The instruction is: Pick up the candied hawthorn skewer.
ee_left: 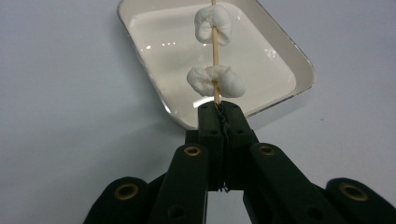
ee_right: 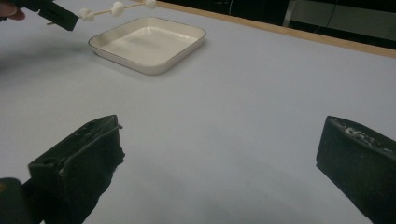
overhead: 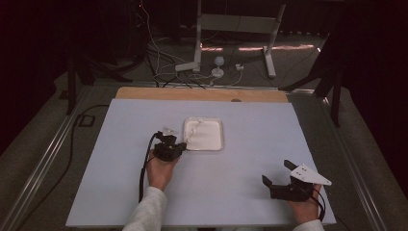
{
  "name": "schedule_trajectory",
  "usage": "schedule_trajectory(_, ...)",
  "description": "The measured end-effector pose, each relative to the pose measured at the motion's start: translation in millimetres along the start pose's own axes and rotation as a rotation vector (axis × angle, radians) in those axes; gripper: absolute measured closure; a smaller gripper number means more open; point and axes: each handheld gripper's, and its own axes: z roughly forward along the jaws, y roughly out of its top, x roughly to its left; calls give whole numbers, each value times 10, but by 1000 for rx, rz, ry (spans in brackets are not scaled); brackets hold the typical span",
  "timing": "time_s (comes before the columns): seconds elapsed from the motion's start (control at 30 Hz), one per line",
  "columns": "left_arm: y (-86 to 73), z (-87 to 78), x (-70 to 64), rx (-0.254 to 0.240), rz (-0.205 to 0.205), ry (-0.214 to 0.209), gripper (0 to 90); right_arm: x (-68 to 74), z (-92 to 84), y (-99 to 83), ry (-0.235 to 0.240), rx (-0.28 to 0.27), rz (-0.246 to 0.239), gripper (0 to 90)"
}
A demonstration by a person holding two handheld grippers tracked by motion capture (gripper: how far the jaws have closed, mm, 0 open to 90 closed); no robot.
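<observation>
Because the skewer (ee_left: 215,42) is thin, light and brittle, I keep the left gripper (ee_left: 219,112) jaws pinching its bare near end above the tray (ee_left: 140,56); soft marshmallows (ee_left: 215,80) deform. Right gripper (ee_right: 219,154) jaws spread, idle.

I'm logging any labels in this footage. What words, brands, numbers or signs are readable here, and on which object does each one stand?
None: no readable text stands on anything here.
White tray: plain, no mark.
Wooden skewer with white marshmallow-like pieces: no print.
Left tongs, clamped on the skewer: black, with brass rivets, no lettering.
Right tongs, jaws apart: no lettering; the grey plate has small holes, no writing.
Table sheet: blank.
</observation>
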Motion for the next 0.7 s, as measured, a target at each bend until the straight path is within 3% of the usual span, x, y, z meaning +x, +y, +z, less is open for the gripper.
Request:
schedule_trajectory(0.2, -51, -117, 38, -27, 2, -5, 898, 6, 24, 22, 23, -37, 34, 1)
schedule_trajectory(0.47, -142, -284, 50, -54, 39, -14, 898, 50, 109, 104, 53, -56, 15, 1)
schedule_trajectory(0.7, -213, -397, 61, -85, 40, -21, 898, 113, 252, 328, 88, -80, -4, 7)
